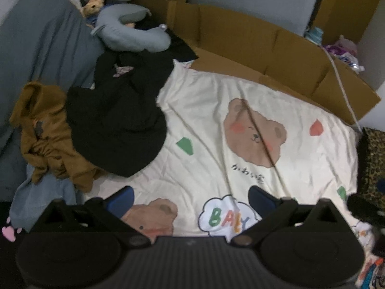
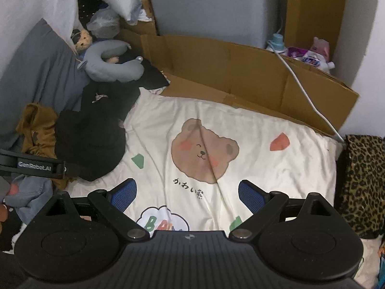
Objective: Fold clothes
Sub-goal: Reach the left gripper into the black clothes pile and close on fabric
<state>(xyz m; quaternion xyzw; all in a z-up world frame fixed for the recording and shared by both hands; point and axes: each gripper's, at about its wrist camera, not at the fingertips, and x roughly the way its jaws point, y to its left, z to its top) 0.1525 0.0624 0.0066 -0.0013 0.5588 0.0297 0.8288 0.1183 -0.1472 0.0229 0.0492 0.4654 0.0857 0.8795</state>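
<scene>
The left hand-held gripper (image 1: pixel 190 198) hung above the bear-print sheet (image 1: pixel 240 120) with its blue-padded fingers (image 1: pixel 120 200) spread wide and nothing between them. The right hand-held gripper (image 2: pixel 187 193) hovered over the same sheet, its jaws equally wide and empty, above the cloud motif (image 2: pixel 163 219) with coloured letters. In the right wrist view, part of the other gripper's body (image 2: pixel 36 166) showed at the left edge.

Just beyond, on the left side of the bed, lay the unfolded clothes: a pale blue denim piece (image 1: pixel 43 192) nearest, a crumpled brown garment (image 1: pixel 45 134) touching it, and a black garment (image 1: pixel 115 125) heaped partly over the brown one and the sheet's edge. A leopard-print fabric (image 2: pixel 363 185) sat at the right.

Farther back, a grey neck pillow (image 1: pixel 130 33) and a small plush toy (image 1: pixel 92 2) rested near a grey cushion (image 1: pixel 41 48). Flattened cardboard (image 2: pixel 240 77) lined the far edge, with a white cable (image 2: pixel 300 86) draped over it.
</scene>
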